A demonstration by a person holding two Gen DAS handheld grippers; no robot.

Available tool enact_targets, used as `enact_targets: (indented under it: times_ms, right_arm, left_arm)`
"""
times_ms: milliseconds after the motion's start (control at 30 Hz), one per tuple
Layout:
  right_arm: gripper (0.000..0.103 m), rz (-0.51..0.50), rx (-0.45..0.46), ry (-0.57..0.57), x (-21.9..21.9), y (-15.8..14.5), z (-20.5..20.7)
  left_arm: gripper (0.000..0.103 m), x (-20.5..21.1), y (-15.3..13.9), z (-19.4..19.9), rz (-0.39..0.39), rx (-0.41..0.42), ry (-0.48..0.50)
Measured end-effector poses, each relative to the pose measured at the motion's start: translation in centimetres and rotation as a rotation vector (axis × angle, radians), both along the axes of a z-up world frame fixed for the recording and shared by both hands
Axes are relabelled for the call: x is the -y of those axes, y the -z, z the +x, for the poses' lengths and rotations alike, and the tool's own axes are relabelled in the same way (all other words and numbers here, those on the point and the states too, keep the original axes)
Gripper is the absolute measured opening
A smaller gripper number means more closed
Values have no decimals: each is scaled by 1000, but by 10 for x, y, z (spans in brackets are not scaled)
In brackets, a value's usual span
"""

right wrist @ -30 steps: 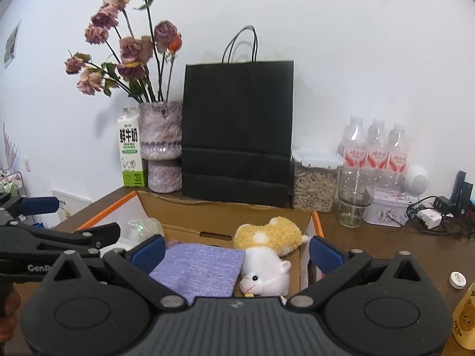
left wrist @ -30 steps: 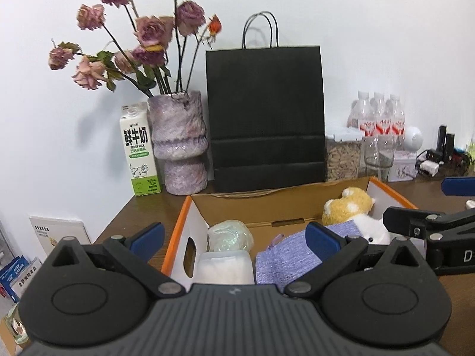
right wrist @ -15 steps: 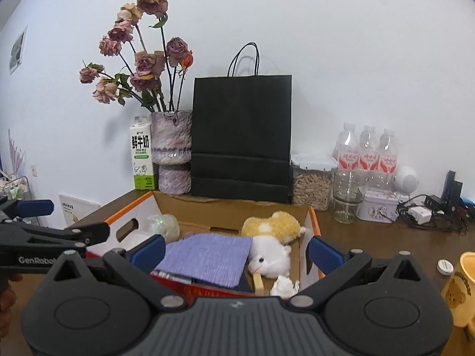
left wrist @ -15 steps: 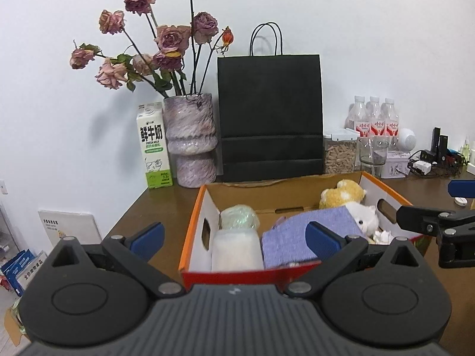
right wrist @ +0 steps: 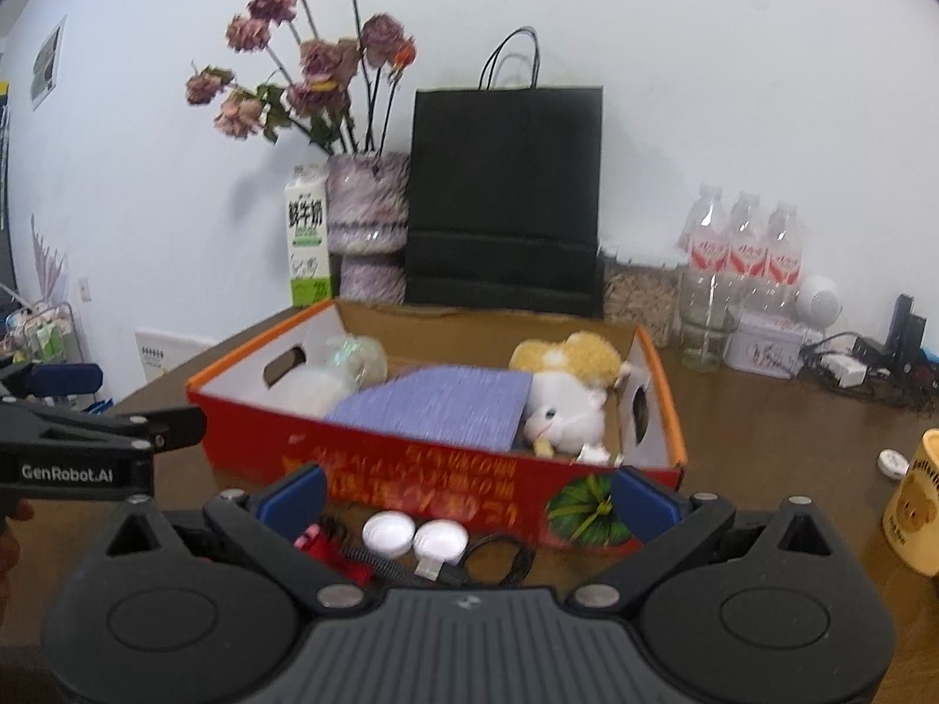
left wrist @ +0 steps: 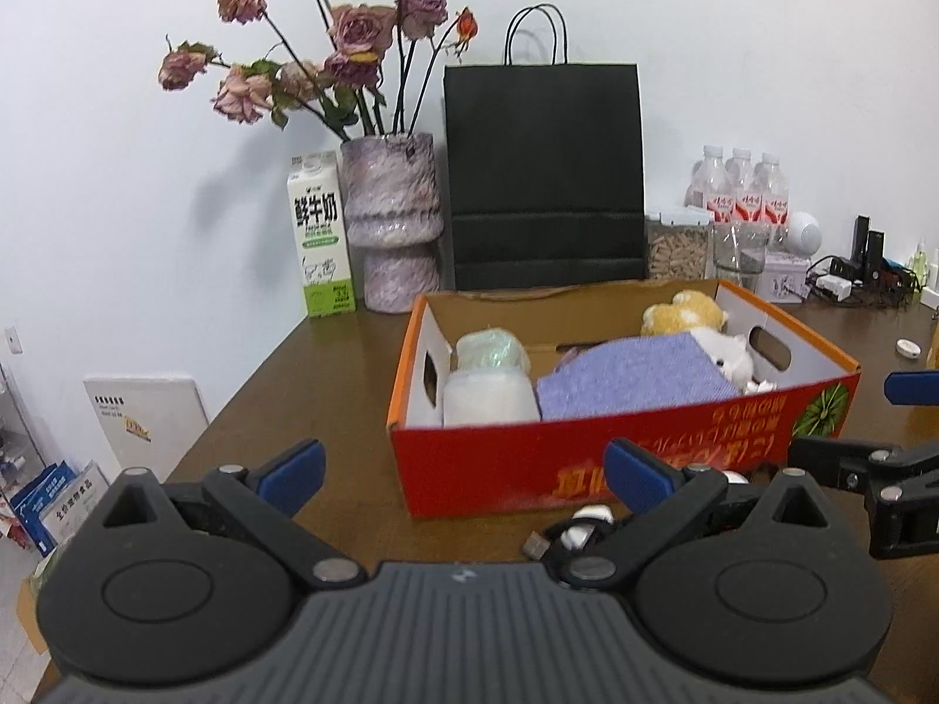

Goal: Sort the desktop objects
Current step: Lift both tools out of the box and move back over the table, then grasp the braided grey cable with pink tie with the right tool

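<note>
Hovering low over the table (right wrist: pixel 763 446), both claws gaping and gripping nothing: left claw (left wrist: pixel 463 472) fronting the red box (left wrist: pixel 587 463), right claw (right wrist: pixel 469 496) framing the loose bits lying just before the box's near wall. Waiting there, two white round caps (right wrist: pixel 414 534) side by side, a black cable (right wrist: pixel 493 557) curling beside them, a small red item (right wrist: pixel 328 545) partly hidden behind the fingers. Already sitting inside the box: purple cloth (right wrist: pixel 440 405), plush toy (right wrist: pixel 563 410), pale wrapped bundles (left wrist: pixel 490 393). Probably lining up for the next pick, keeping wide to straddle the small pieces.
</note>
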State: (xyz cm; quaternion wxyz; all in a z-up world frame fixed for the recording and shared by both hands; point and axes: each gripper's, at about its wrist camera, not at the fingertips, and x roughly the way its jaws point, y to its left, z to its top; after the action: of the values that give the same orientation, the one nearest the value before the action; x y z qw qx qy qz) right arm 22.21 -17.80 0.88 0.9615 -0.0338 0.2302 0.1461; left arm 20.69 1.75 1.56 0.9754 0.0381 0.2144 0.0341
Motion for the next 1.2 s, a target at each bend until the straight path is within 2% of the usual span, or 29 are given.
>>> enact_targets:
  times_ms: [233,433,967,1200]
  right_arm:
    - [103,-9,-59,-35,-13,16,-3]
    - [103,-11,-98,-61,-22,24,-2]
    - [103,65,-184,-132,-35,26,1]
    - [103,43,-239,-137,-45,37,10]
  left_arm:
    - [103,-11,19,-3,-17,-55,-5]
    - [103,-22,27,-6,-67,-89,-1]
    - [103,-44,34,-7,-112,-113,-29]
    - [103,-51,36,-6,-128,-125,-31]
